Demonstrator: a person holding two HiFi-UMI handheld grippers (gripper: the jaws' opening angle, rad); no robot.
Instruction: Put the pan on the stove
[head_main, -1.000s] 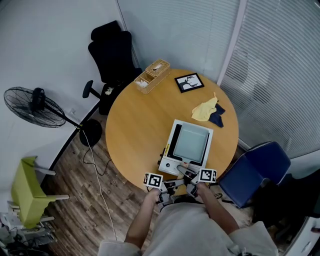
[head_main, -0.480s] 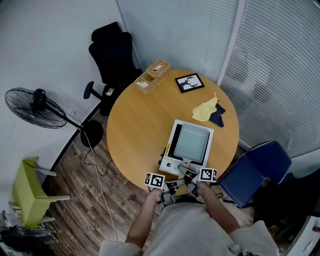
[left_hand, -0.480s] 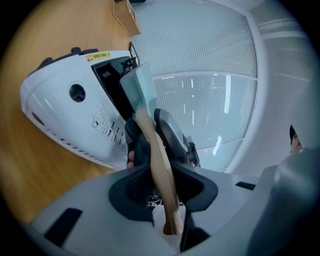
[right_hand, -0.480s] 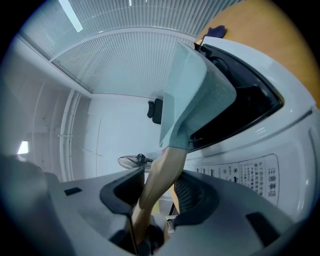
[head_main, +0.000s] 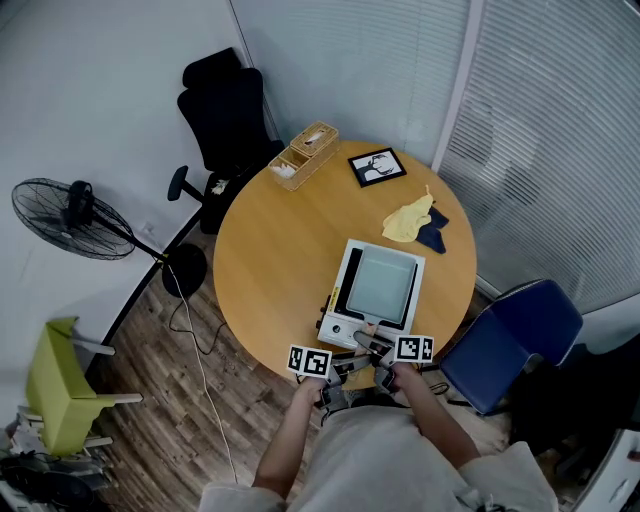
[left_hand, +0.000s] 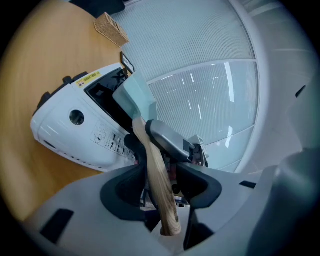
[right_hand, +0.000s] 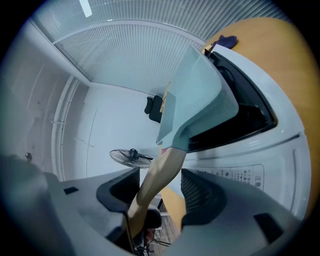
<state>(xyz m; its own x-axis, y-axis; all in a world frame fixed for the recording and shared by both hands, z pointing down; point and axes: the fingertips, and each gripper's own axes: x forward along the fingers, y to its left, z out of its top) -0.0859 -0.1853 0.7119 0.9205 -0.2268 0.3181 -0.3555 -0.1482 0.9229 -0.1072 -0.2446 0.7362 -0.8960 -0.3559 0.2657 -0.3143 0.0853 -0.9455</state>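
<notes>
The pan (head_main: 380, 285) has a smooth, softly sheened body and a grained, matt wooden handle (left_hand: 155, 175). The stove (head_main: 340, 326) is glossy white plastic with a dark top, and the table (head_main: 265, 250) is smooth satin wood.

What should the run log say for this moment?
pan: on stove | left tongs: opening, handle between | right tongs: opening, handle between

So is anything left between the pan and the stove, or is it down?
Nothing visible stands between them: the pan already sits on the stove. Its wooden handle lies between the jaws of the left hand-held gripper and the right hand-held gripper, both opening off it.
</notes>
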